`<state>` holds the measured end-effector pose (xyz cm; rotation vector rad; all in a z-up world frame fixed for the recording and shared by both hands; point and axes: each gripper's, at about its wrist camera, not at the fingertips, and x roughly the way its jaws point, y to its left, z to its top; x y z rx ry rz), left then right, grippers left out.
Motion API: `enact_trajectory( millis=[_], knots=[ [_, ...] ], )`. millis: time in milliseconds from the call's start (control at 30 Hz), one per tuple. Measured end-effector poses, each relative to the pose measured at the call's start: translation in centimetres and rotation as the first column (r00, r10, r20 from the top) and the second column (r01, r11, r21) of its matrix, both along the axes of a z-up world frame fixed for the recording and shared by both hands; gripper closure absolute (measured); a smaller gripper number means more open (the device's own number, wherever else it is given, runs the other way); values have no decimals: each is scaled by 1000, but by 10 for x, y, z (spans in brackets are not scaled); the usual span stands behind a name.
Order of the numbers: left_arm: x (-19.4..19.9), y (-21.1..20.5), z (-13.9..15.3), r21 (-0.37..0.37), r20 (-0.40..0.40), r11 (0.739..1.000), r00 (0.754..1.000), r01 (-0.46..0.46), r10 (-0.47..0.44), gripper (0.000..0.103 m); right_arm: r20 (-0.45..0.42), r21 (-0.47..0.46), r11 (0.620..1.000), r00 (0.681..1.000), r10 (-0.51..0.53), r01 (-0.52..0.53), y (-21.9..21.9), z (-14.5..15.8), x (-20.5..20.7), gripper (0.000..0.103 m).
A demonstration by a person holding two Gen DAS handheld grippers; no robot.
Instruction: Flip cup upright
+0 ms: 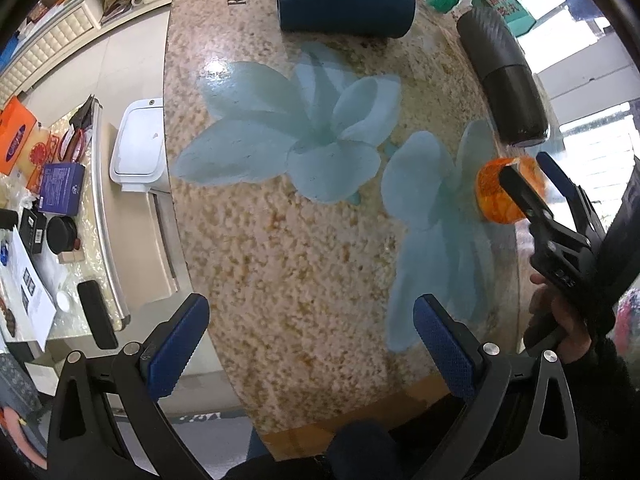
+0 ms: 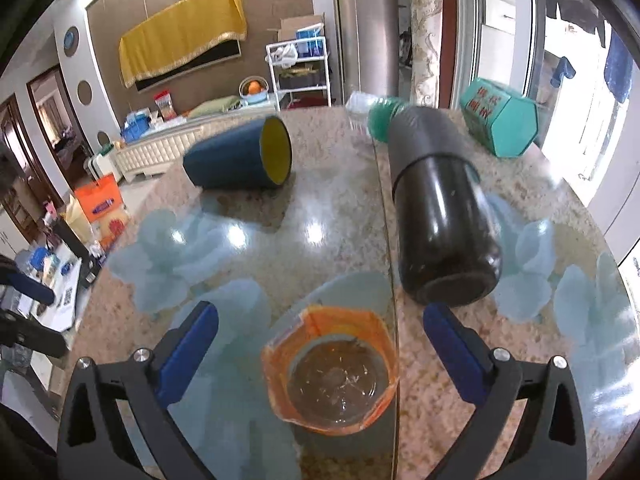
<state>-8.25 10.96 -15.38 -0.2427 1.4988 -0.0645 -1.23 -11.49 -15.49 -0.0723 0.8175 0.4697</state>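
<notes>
A small orange translucent cup (image 2: 332, 368) stands on the glass table between the spread fingers of my right gripper (image 2: 320, 344), which is open around it without touching. In the left wrist view the orange cup (image 1: 496, 192) sits at the table's right edge, with the right gripper (image 1: 528, 188) at it. A dark blue cup with a yellow inside (image 2: 244, 156) lies on its side at the far left; it also shows in the left wrist view (image 1: 344, 0). My left gripper (image 1: 312, 344) is open and empty above the table's near edge.
A black flask (image 2: 436, 208) lies on its side just beyond the orange cup, also in the left wrist view (image 1: 504, 80). A teal hexagonal box (image 2: 500, 120) and a green-capped bottle (image 2: 380, 116) lie behind it. The floral table (image 1: 304, 240) drops off left to a cluttered counter (image 1: 48, 216).
</notes>
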Motion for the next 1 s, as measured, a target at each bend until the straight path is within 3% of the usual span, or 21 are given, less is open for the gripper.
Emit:
enact_trajectory(
  millis=[167,333,500,633,800,1000],
  knots=[
    [4,-9,8,12,35,1000,999,-13,13,0,10,17,1000,1000,2,-2,-8,28,-4,0],
    [13,-21,35,12,146,999,988,-42,40,0,26,4,1000,1000,7,-7,-18,66,-7,0],
    [22,-42,79,-17,270,999,962,-29,33,0,36,5,1000,999,11,-11,-27,102,0,0],
    [27,-63,117,21,355,1000,935,-21,12,0,40,27,1000,999,8,-9,-36,124,11,0],
    [37,-82,143,54,398,998,917,-35,11,0,15,67,998,1000,11,-12,-50,144,26,0],
    [48,-102,154,66,410,992,910,-103,67,0,14,116,990,997,81,-82,-64,163,37,0]
  ],
)
